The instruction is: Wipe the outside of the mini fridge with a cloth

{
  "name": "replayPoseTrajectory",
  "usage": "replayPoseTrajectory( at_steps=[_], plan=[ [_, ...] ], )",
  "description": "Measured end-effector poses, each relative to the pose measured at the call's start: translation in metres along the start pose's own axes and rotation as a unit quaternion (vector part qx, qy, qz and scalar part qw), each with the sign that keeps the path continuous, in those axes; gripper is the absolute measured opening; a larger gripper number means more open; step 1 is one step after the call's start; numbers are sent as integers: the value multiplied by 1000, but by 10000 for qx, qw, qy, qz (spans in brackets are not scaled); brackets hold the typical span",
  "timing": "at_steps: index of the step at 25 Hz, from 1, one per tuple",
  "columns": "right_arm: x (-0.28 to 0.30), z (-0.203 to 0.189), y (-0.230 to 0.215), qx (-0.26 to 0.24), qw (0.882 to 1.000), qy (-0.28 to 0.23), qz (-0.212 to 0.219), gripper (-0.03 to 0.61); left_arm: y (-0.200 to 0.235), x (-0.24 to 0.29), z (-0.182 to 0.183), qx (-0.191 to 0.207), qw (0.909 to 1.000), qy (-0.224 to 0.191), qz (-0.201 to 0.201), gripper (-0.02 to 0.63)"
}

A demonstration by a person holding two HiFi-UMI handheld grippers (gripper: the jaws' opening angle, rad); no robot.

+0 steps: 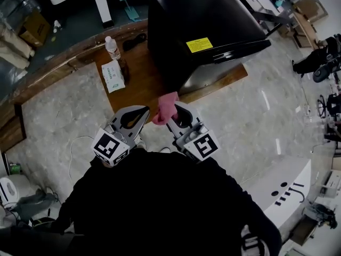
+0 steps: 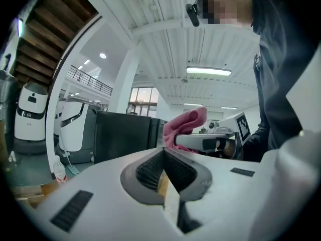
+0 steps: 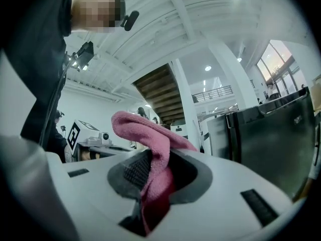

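A soft pink cloth is pinched in the right hand-held gripper, the left hand-held gripper is closed empty, and the yellow label on the nearby boxy black mini fridge is shown only by the head view.

We see 1 clear plastic bottle standing near the back left corner of the wooden platform. Just in front of it, along the left edge, 1 white and green packet lies flat. At the back edge lies 1 black bundle, perhaps a cable. 1 thin white cable curls on the stone floor.
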State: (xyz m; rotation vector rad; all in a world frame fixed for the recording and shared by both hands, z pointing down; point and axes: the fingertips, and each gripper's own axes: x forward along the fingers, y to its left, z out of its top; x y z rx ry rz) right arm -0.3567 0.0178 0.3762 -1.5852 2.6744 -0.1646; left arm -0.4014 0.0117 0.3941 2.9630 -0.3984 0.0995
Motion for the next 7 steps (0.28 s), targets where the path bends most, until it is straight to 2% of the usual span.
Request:
replayPoseTrajectory(
  at_steps=[7],
  plan=[
    [-31,7,8,69,9999,-105,95,87,-39,-2,4,-9,9999,-55,91,5]
  ],
)
